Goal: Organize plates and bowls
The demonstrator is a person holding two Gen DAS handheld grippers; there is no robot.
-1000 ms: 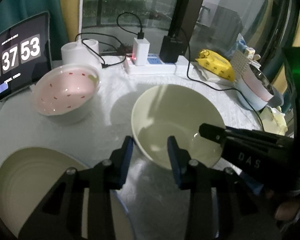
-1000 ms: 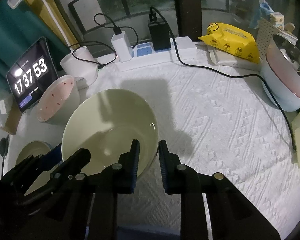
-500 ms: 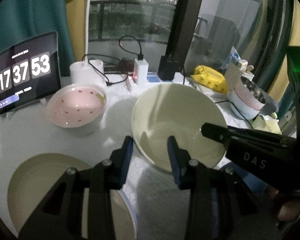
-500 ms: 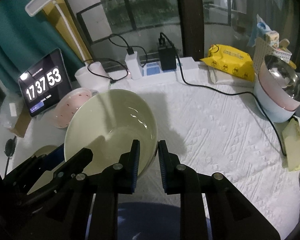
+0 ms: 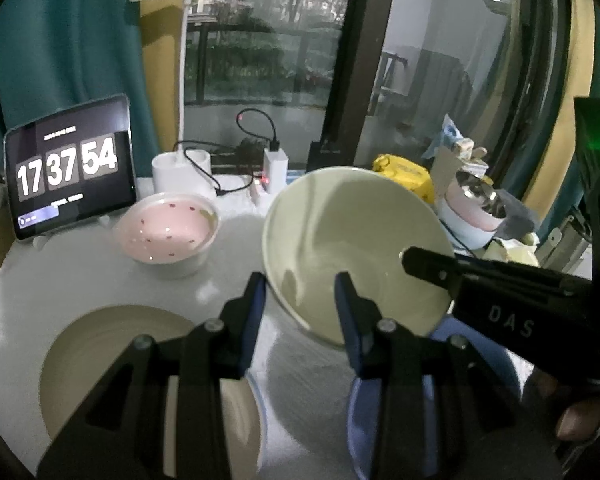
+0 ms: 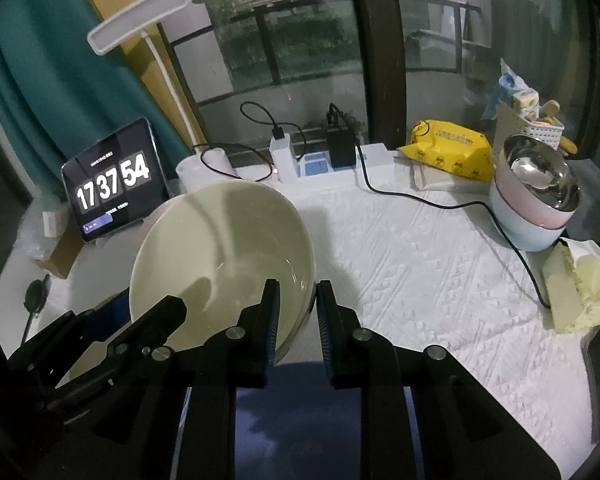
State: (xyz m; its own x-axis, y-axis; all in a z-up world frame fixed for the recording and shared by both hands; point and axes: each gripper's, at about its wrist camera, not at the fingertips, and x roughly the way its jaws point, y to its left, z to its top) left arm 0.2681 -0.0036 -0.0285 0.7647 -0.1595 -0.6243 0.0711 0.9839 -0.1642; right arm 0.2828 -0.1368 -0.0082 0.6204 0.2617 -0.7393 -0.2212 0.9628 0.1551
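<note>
Cream bowl (image 5: pixel 356 248) is held clear of the white tablecloth (image 6: pixel 420 264), carried between both grippers with its mouth tilted toward the cameras. The left gripper (image 5: pixel 300 292) is clamped on the bowl's near-left rim, one blue pad inside the wall and one outside; the right gripper (image 6: pixel 296 304) is clamped on the near-right rim in the same manner, its jaws drawn closer together. The bowl thus lies directly ahead of both sets of jaws, so neither hand can be judged nearer, and any tilt must be shared by the two. Below the lifted bowl a blue plate (image 5: pixel 484 356) is seen, and to its left a beige plate (image 5: pixel 112 356) rests on the cloth; the pink bowl (image 5: pixel 168 232) sits farther back, beside the tablet clock (image 5: pixel 70 164). The coming move is judged to depend on which of these lies beneath the bowl when it is lowered. Only the left view shows the beige plate and the pink bowl fully; in the right view they are hidden behind the cream bowl, while the stacked pastel bowls (image 6: pixel 532 204) at the table's far right are shown plainly.
</note>
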